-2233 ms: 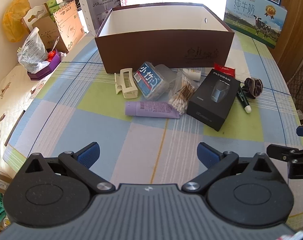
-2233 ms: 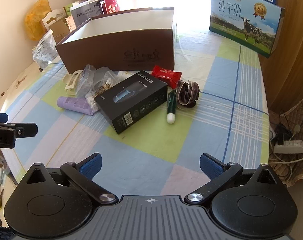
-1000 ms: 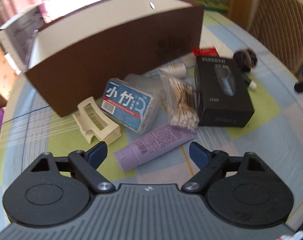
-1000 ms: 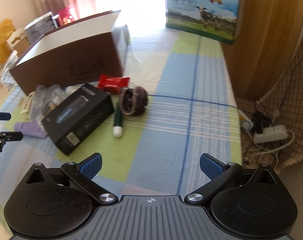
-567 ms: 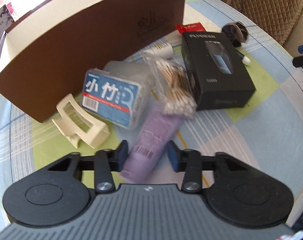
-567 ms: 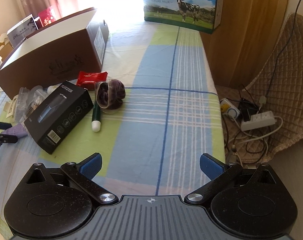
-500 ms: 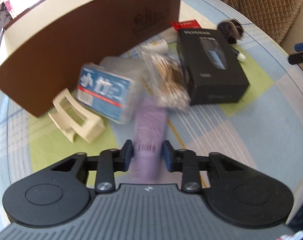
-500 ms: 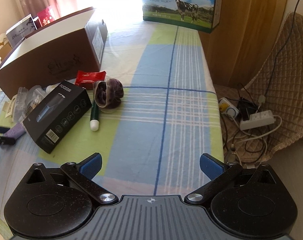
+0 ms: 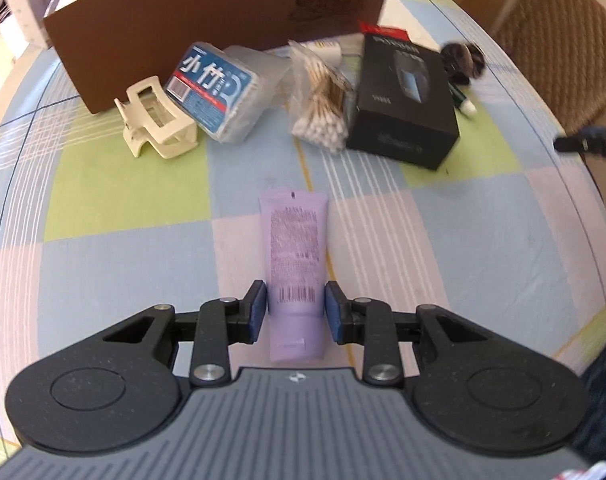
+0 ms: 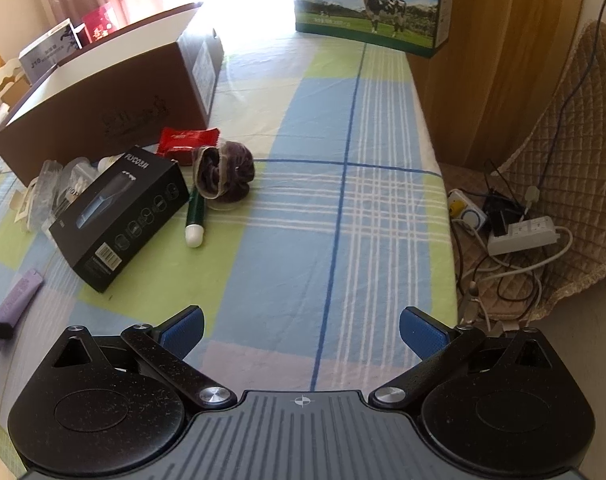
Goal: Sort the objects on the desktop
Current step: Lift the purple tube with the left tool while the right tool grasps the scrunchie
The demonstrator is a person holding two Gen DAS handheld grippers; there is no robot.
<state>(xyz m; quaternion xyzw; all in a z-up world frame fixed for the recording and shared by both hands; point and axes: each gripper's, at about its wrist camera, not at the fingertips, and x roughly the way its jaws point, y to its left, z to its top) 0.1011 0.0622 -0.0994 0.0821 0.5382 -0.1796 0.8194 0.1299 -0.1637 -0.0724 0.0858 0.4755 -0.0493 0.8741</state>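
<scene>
The left tongs (image 9: 295, 307) are clamped on the tube (image 9: 295, 256), their blue pads pressed against its sides near the capped end at the lower centre of the left wrist view, the crimped end pointing up the frame. Whether the tube is lifted clear of the surface (image 9: 103, 240) cannot be told. The right tongs (image 10: 301, 331) stand wide apart and empty over bare cloth at the bottom of the right wrist view.

The sorting looks barely begun: the tube is the only item in hand, and what shows of the box (image 9: 223, 4) interior along the top of the frame looks empty. Still waiting in a loose heap in front of the box, across the upper half of the frame, are the clip (image 9: 155, 124), the blue-labelled case (image 9: 219, 92), the swabs (image 9: 323, 100), the black carton (image 9: 403, 96), the scrunchie (image 10: 223, 176), the pen (image 10: 195, 216) and the red packet (image 10: 187, 140).

The tube is soft lilac plastic, flat-sided, printed with small text and a barcode. The clip is stiff cream plastic with an open frame; the case is frosted and rounded; the swabs sit in a crinkly clear bag; the carton is matte, sharp-edged card; the scrunchie is plush and dark; the cloth is a woven check.
</scene>
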